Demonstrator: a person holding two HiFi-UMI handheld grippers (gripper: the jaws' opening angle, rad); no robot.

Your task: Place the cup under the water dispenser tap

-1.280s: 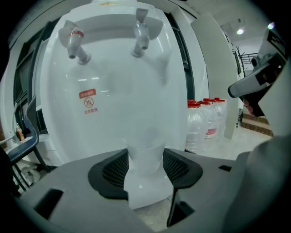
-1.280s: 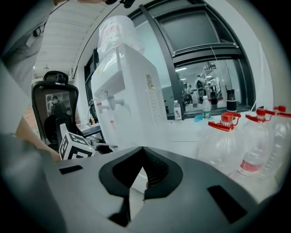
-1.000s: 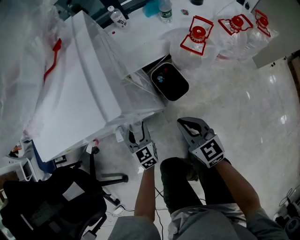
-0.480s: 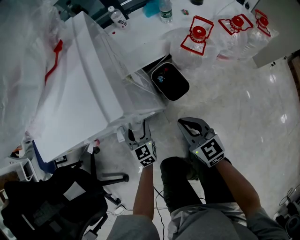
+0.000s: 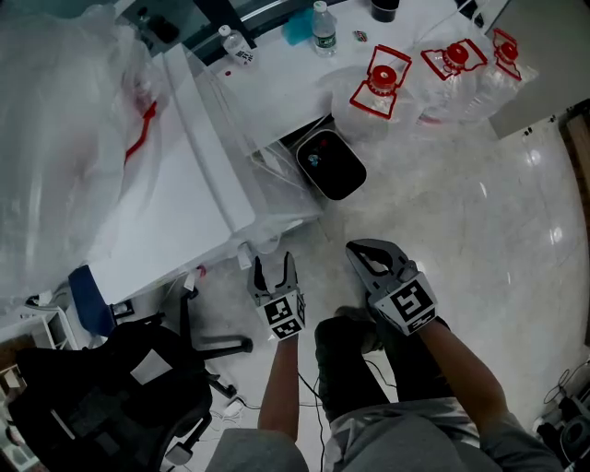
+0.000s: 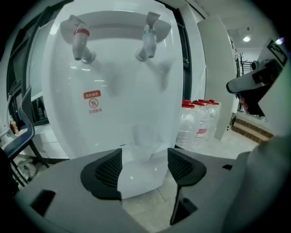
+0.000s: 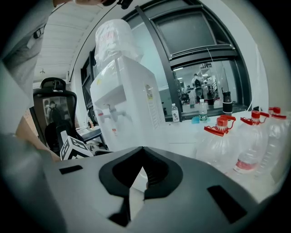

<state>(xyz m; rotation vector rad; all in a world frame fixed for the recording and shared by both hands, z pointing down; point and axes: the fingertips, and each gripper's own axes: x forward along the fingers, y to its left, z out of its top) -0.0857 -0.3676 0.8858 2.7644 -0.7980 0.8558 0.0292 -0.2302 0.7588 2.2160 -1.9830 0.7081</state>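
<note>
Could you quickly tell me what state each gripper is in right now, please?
Left gripper: jaws opening, clear cup just ahead, nothing gripped.
Right gripper: closed, empty.

Water dispenser at left of head view; bin just beside its right flank; water jugs behind bin, against ledge carrying small bottles. Cup in dispenser's recess, below right tap, left tap alongside. Left gripper before dispenser front, jaws opening, cup just ahead of them, untouched. Right gripper to its right, clear of dispenser. Office chair at person's left.
</note>
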